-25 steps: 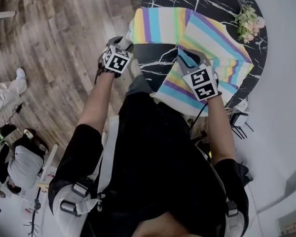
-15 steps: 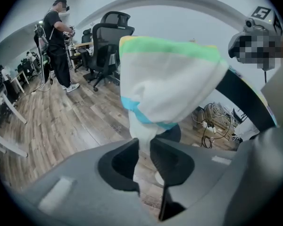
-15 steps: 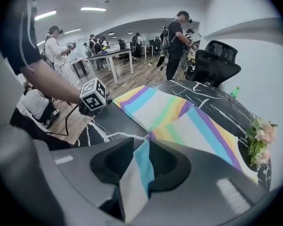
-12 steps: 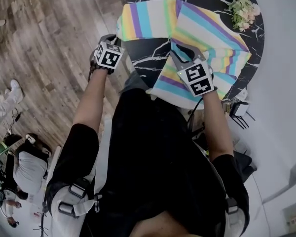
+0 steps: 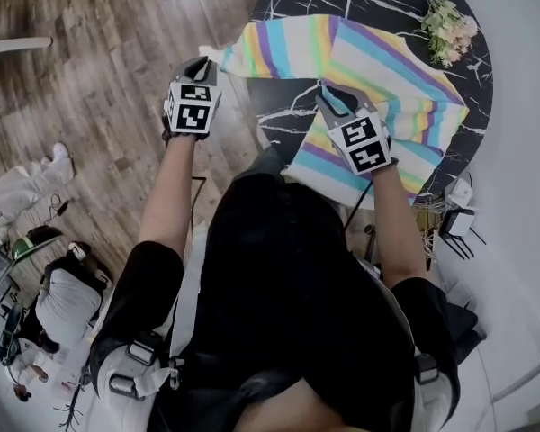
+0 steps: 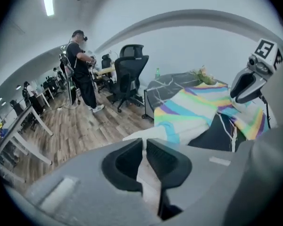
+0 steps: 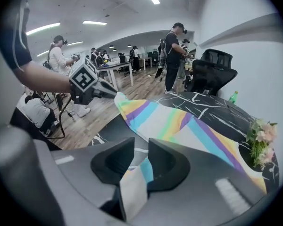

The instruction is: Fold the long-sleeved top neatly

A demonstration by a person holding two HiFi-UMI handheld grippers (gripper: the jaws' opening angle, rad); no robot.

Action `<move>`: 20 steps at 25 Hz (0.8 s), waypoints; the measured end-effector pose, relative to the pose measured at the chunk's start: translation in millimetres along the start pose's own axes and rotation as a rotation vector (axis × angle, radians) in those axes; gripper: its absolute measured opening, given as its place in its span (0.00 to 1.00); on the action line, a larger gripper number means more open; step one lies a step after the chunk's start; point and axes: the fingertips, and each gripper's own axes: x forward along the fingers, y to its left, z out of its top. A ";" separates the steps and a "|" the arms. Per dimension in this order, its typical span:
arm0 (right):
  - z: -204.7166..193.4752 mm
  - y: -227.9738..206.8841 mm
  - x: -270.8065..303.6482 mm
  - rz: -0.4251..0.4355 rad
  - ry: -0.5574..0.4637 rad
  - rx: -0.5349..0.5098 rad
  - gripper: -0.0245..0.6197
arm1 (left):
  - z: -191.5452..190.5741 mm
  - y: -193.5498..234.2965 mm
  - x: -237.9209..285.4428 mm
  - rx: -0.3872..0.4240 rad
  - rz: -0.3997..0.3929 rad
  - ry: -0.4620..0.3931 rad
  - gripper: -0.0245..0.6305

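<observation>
A long-sleeved top [image 5: 387, 70] in pastel stripes lies spread over the round black marble table [image 5: 288, 106]. In the head view my left gripper [image 5: 209, 64] hangs past the table's left edge, above the floor. Its jaws have just been closing and are shut on the pale end of the sleeve [image 6: 153, 133], pinched at the left gripper [image 6: 145, 144]. The sleeve [image 5: 270, 45] stretches from it back to the top's body. My right gripper [image 5: 328, 97] is over the near part of the table, shut on the striped edge [image 7: 132, 182], which runs through the right gripper [image 7: 141, 147].
A small bunch of flowers [image 5: 448, 30] lies at the table's far right rim. Wooden floor [image 5: 99, 70] lies to the left, with people seated at lower left [image 5: 58, 300]. Office chairs [image 6: 129, 69] and a standing person [image 6: 82, 69] are beyond the table.
My left gripper closed on the sleeve end and rose with it, drawing the sleeve up and out past the table's left edge. My right gripper has stayed put on the near edge.
</observation>
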 end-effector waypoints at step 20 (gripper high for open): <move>-182.6 -77.1 -163.1 -0.131 -0.066 0.273 0.19 | 219.3 -328.5 -46.1 0.300 -0.331 -0.421 0.09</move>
